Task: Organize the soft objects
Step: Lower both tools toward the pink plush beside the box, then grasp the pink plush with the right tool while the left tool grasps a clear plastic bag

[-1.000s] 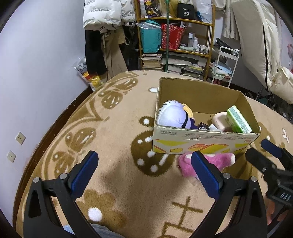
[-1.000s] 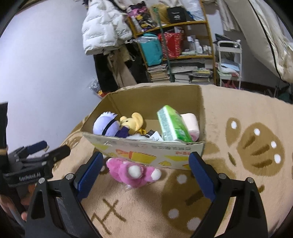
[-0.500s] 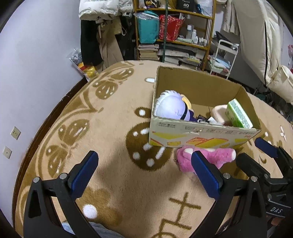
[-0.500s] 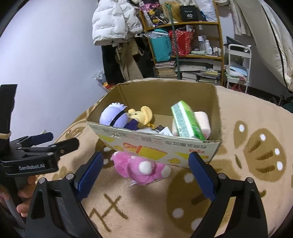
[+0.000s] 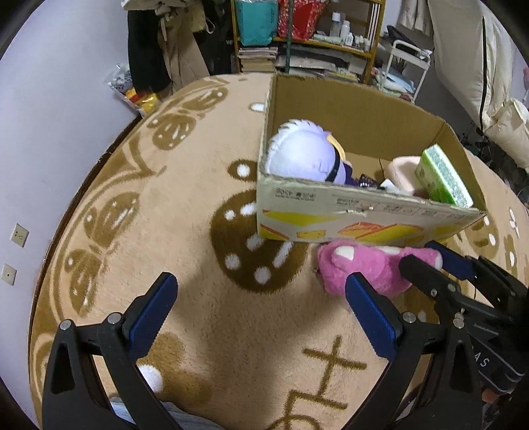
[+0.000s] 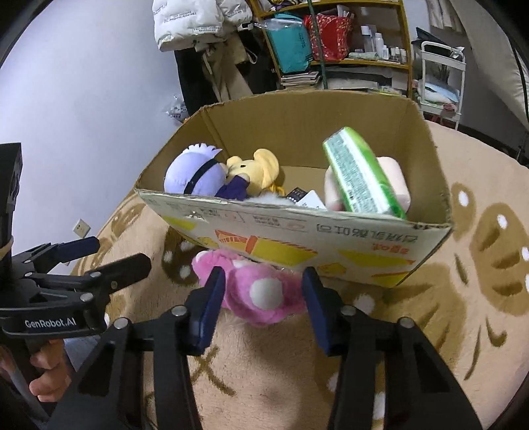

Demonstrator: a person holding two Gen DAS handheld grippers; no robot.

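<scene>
A pink plush toy (image 6: 264, 291) (image 5: 363, 264) lies on the carpet against the front wall of an open cardboard box (image 6: 297, 238) (image 5: 330, 205). My right gripper (image 6: 263, 281) (image 5: 421, 254) is closing on it, and both blue pads touch its sides. Inside the box are a lilac plush (image 6: 195, 172), a yellow plush (image 6: 258, 168), a green tissue pack (image 6: 360, 172) and a pale pink roll (image 6: 396, 175). My left gripper (image 5: 261, 284) (image 6: 115, 253) hangs open over bare carpet left of the toy, holding nothing.
The beige patterned carpet (image 5: 165, 215) spreads left of and in front of the box. A lilac wall (image 5: 49, 149) bounds it on the left. Behind the box stand a crowded shelf (image 6: 330, 39), hanging coats (image 6: 191, 20) and a white cart (image 6: 443, 66). A hand (image 6: 46, 390) grips the left tool.
Both grippers dropped toward the carpet and nearer the box. The right gripper's jaws went from wide apart to closed in on the pink plush toy. The left gripper stayed open.
</scene>
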